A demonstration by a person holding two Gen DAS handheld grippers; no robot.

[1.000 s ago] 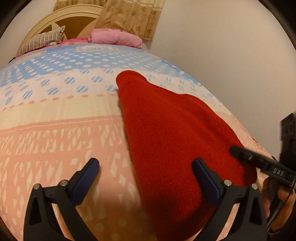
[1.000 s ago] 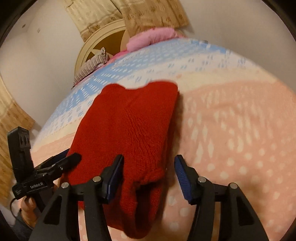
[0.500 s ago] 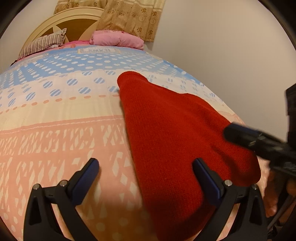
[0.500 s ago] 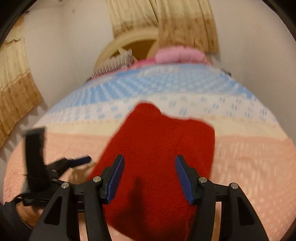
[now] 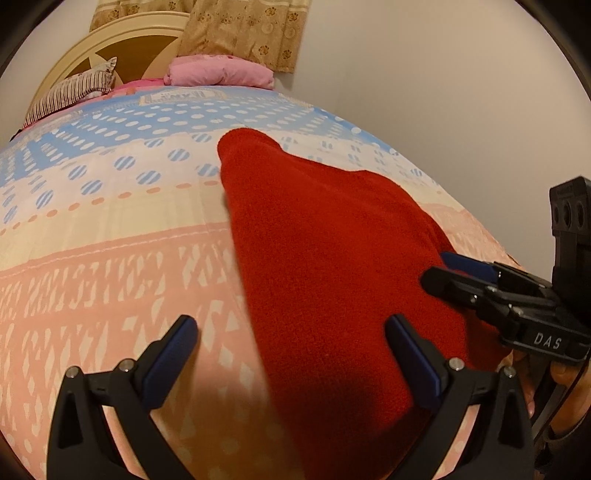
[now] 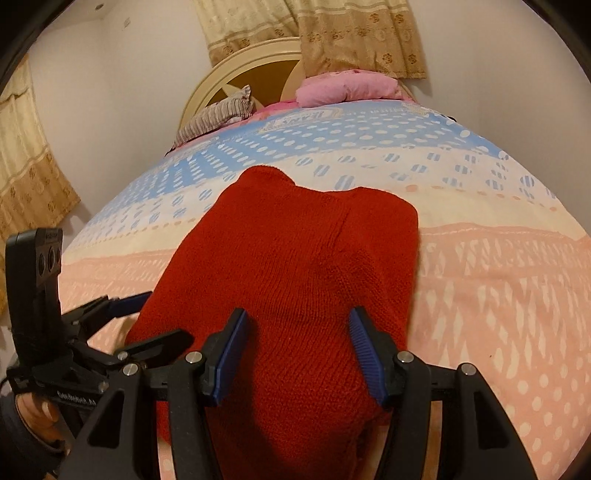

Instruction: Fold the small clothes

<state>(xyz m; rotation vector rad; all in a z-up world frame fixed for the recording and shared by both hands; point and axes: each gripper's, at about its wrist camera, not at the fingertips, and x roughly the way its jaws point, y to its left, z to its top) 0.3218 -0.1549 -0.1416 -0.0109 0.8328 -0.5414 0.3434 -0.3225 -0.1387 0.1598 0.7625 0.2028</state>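
Patterned bedding in pink, cream and blue bands covers the bed (image 6: 498,280) on which a red knitted garment (image 6: 295,280) lies folded into a long, roughly rectangular shape, its narrow end toward the headboard.

Nearest the lens in the right wrist view, the right tool (image 6: 297,350) hangs over the near end of the garment with its blue-padded jaws standing apart, the red knit showing between them but neither pad pressing on it. Just to its left in the same view sits the left tool (image 6: 147,317), one finger over the garment's near left edge, a hand (image 6: 35,410) wrapped around its grip (only fingers and a dark sleeve show).

From the left wrist view, the left tool (image 5: 291,354) is wide open, one finger above bare bedding and the other above the red knit, gripping nothing. The right tool (image 5: 448,271) enters from the right edge, its tips over the garment's right side.

Farther up the bed, a striped pillow (image 6: 218,118) and a pink bundle of bedding (image 6: 347,86) rest against a cream, round-topped headboard (image 6: 236,70). Behind it hangs a beige flowered curtain (image 6: 332,33), with a second curtain (image 6: 26,162) on the left wall.
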